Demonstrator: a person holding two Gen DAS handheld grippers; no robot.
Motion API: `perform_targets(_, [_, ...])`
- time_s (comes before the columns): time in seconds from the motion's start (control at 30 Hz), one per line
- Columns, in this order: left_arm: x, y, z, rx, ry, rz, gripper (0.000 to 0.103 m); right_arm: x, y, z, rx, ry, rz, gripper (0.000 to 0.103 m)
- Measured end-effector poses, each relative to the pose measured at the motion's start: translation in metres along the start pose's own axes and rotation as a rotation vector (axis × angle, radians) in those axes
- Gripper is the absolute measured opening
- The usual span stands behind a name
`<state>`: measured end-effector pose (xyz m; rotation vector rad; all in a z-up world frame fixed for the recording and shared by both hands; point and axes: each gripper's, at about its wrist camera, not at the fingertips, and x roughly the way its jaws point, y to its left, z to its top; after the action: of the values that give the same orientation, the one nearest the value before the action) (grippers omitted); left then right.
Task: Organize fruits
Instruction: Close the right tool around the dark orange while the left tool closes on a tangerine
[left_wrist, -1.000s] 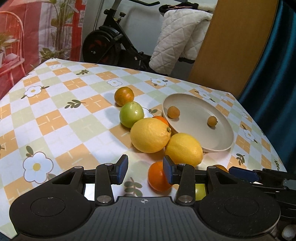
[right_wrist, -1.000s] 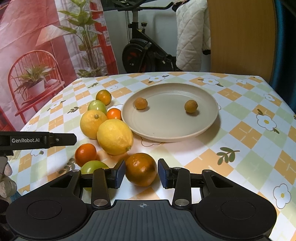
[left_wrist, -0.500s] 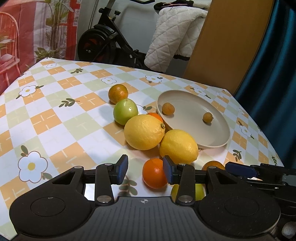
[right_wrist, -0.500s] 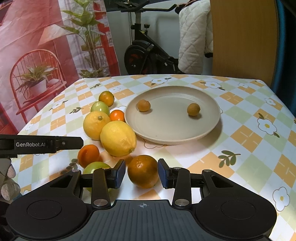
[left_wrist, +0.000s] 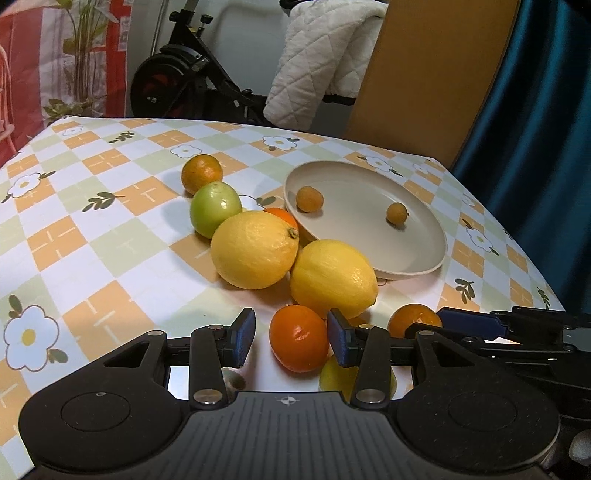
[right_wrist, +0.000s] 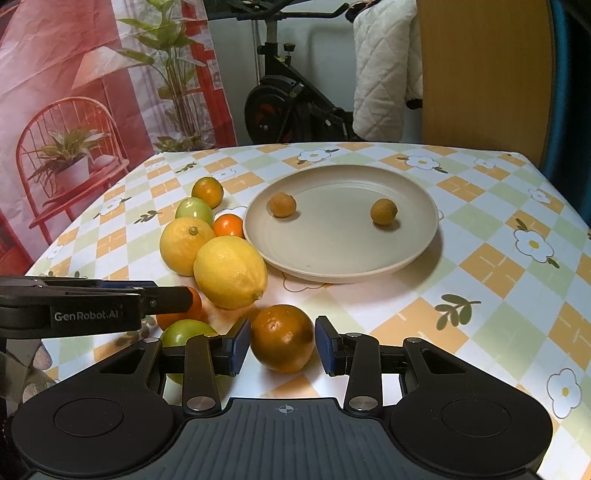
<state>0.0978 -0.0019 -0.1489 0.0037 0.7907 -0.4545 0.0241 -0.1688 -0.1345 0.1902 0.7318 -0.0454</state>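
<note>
Behind my table: exercise bike (right_wrist: 291, 99) (white quilted blanket (right_wrist: 384, 70) draped on it), red printed backdrop (right_wrist: 92, 74), teal curtain (left_wrist: 535, 110).

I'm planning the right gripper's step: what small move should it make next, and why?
Probably close the right gripper on the dark orange. The orange sits on the cloth between the fingers with small gaps either side, so it isn't gripped yet. The plate beyond has room.

Fruit beside a plate (right_wrist: 424, 236) on the table (right_wrist: 480, 266)

Two small fruits (right_wrist: 282, 205) lie in the plate; two lemons (right_wrist: 229, 271) touch just left of it.
</note>
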Motion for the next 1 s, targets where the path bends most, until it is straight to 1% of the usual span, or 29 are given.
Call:
perform_targets(0.37, [0.01,0.0,0.0,-0.02,0.024,-0.031,0.046,0.001,0.0,0.0,0.002,0.0,0.001,0.036])
perform_targets(0.6, [0.018,0.003,-0.001,-0.031,0.051,-0.019,0.043,0.0,0.0,0.0,0.002,-0.001,0.001,0.036])
perform_targets(0.63, [0.017,0.003,-0.001,-0.032,0.05,-0.017,0.043,0.001,0.0,0.0,0.003,-0.001,0.001,0.036])
perform_targets(0.67, [0.017,0.004,-0.001,-0.03,0.046,-0.012,0.04,0.001,0.0,0.0,0.003,-0.001,0.001,0.036])
perform_targets(0.8, [0.013,0.005,-0.001,-0.027,0.035,0.003,0.04,0.001,0.0,0.0,0.003,-0.001,0.001,0.036])
perform_targets(1.0, [0.002,0.012,0.003,-0.052,-0.009,0.025,0.04,0.0,-0.001,0.001,0.009,-0.005,0.0,0.036])
